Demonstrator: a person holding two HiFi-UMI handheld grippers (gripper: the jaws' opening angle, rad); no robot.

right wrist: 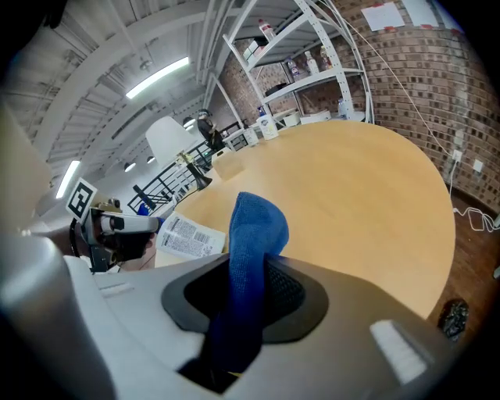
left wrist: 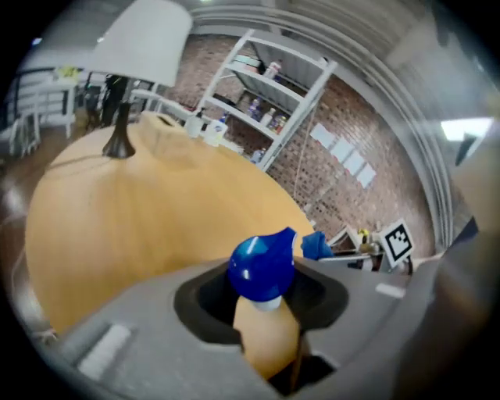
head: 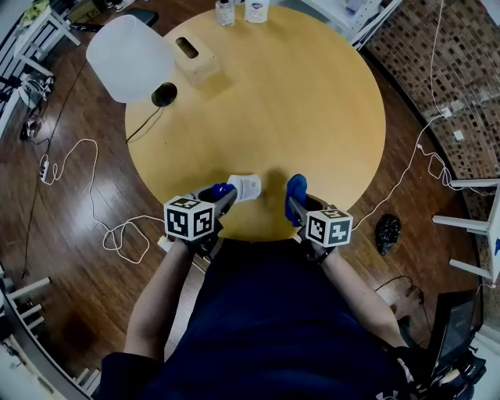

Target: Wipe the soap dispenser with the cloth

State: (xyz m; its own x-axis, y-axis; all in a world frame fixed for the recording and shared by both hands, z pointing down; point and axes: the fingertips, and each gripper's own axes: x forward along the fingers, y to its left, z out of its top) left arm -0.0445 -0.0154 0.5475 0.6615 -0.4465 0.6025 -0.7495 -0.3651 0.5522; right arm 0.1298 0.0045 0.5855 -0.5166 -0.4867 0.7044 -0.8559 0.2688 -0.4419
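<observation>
The soap dispenser [head: 244, 187] has a blue pump [left wrist: 262, 265], a white label [right wrist: 187, 234] and a pale orange body [left wrist: 267, 337]. It lies sideways just above the near edge of the round wooden table [head: 312, 117], and my left gripper [head: 221, 196] is shut on it. The left gripper view has the pump sticking up out of the jaws. My right gripper [head: 296, 205] is shut on a blue cloth [right wrist: 254, 234], which stands up out of its jaws. The cloth [head: 295, 187] is a short way right of the dispenser, not touching it.
A white-shaded lamp [head: 129, 48] and a wooden tissue box [head: 195, 58] stand at the table's far left. Bottles [head: 256, 9] sit at its far edge. White shelving [left wrist: 266, 86] stands against a brick wall beyond. Cables [head: 78, 168] trail over the wooden floor.
</observation>
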